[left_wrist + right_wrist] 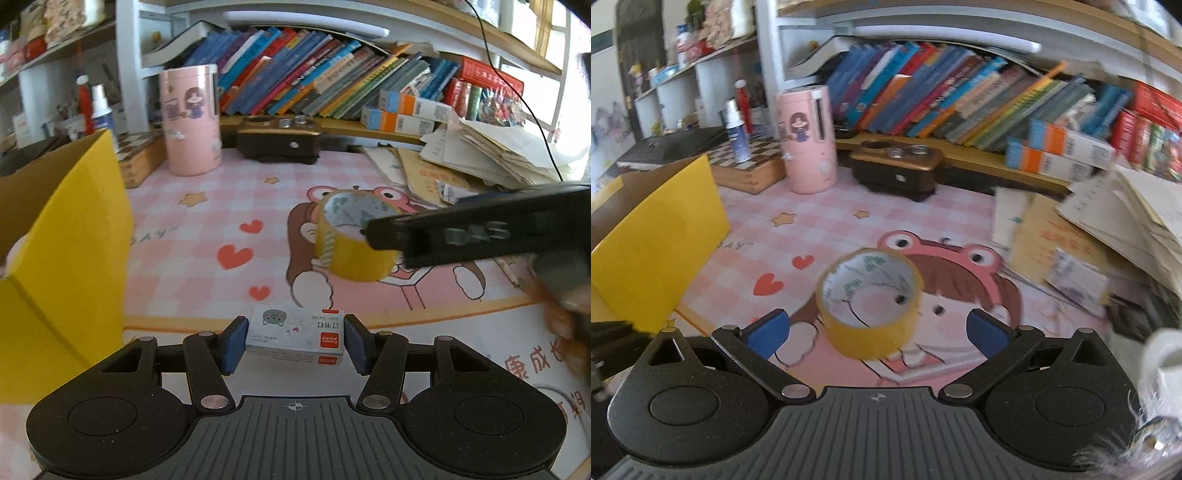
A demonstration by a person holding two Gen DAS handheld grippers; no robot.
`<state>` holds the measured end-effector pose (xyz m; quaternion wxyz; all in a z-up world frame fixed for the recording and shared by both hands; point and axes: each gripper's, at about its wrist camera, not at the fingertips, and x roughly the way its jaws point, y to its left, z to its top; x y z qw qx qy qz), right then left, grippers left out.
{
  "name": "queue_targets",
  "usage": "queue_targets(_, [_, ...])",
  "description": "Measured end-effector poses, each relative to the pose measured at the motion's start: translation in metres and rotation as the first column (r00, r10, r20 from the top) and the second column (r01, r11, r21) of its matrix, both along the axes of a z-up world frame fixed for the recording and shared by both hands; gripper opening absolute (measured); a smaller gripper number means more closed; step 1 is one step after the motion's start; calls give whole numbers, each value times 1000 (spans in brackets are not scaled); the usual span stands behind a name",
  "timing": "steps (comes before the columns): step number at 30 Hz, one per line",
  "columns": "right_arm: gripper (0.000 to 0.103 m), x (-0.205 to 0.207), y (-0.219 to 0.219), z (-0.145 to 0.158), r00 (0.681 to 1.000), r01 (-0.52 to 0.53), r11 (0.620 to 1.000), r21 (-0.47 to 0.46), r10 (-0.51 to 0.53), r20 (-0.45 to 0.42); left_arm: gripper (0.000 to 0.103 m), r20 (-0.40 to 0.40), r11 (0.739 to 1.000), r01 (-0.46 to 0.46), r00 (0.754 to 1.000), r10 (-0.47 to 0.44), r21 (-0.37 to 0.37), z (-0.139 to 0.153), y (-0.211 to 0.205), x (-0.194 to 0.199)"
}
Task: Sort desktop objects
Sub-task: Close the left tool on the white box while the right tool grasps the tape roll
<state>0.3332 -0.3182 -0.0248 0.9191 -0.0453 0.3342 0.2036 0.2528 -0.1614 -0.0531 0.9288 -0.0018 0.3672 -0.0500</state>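
Left gripper (294, 343) clamps a small staple box (295, 338) between its blue pads, presumably for transfer to the yellow box (74, 258) just to its left. Right gripper (875, 328) stands with fingers apart, straddling a roll of yellow tape (870, 302) on the desk mat (820, 229) (no pad visibly touching it), the roll centred in the gap.
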Motion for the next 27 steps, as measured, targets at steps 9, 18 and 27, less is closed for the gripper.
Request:
queue_targets(9, [103,35,31,-31,994,-108,989,-105,109,1,55,9,999,-34,999,34,0,6,2,-12])
queue_targets(18, [100,46,33,-44,993,-121,985,-119,122,0,55,23,998,-65,998,65,3,13,3,-26])
queue_targets(27, [84,47,28,-44,998,-57,991,-125,56,-9,55,50,993,-118,992,117,19,24,13,-50])
